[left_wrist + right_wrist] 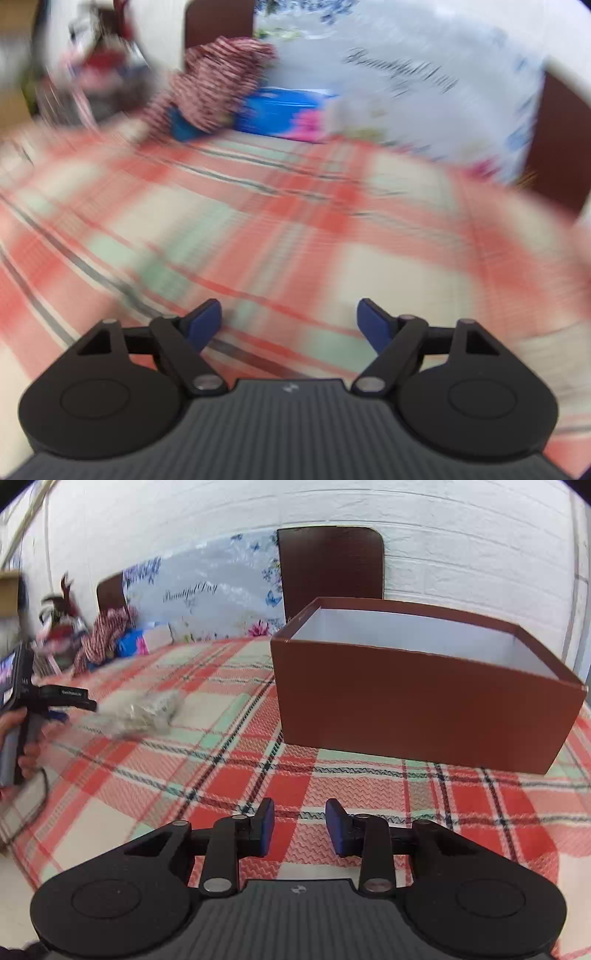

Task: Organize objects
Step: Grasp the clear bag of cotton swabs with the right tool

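Plaid cloth (229, 775) covers the whole work surface; everything sits on it, so I read it as the sorting area.

Brown box (424, 701), far right in the right view, lid off, white inside, nothing visible in it from this angle. Open top faces up, which suits it as the drop point. My guess: loose items go in there.

Floral bag (424, 92) stands against the far wall. Beside it, to the left, a striped cloth (218, 85) is heaped over a blue packet (280, 110). Both well apart from the box, so probably not yet sorted.

Clear bag (144, 710), crumpled, pale contents, smeared by motion. It lies on the cloth left of the box, just ahead of the left gripper (74, 709). From the right view I cannot tell whether it is touching or pinched. Likely the item in hand for this step.

In its own view the left gripper (289, 325) has its jaws spread wide, nothing between them; frame badly blurred.

Right gripper (300, 827), near edge, jaws partly apart, holding nothing, aimed at the box front. Seems parked on standby.
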The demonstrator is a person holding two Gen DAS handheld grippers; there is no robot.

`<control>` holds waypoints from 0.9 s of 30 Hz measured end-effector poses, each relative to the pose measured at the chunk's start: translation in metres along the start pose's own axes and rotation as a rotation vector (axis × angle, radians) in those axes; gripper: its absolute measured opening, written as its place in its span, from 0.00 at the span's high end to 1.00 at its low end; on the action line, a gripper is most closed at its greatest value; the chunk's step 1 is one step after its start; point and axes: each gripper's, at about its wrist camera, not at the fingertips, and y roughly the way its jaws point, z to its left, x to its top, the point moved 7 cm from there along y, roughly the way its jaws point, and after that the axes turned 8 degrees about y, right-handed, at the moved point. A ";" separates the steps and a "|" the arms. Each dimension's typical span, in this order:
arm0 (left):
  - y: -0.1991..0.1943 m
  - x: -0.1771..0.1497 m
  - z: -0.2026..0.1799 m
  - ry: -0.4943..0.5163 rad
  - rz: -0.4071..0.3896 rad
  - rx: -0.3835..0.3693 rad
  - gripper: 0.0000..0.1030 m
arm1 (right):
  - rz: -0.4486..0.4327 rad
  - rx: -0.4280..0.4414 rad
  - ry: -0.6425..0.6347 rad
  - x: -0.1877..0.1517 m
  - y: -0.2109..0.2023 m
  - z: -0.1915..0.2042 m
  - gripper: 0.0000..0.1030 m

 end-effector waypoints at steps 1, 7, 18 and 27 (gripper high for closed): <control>-0.010 0.002 -0.014 -0.038 -0.010 -0.072 0.21 | 0.003 0.031 0.023 0.001 0.001 0.002 0.68; -0.025 -0.008 -0.110 0.082 0.077 -0.294 0.16 | -0.003 0.142 -0.016 0.002 0.012 0.042 0.63; -0.070 -0.087 -0.235 0.295 0.231 -0.635 0.47 | -0.020 0.127 -0.045 -0.008 0.000 0.036 0.59; -0.108 -0.088 -0.242 0.276 0.209 -0.708 0.41 | 0.026 0.147 -0.049 -0.023 -0.003 0.029 0.48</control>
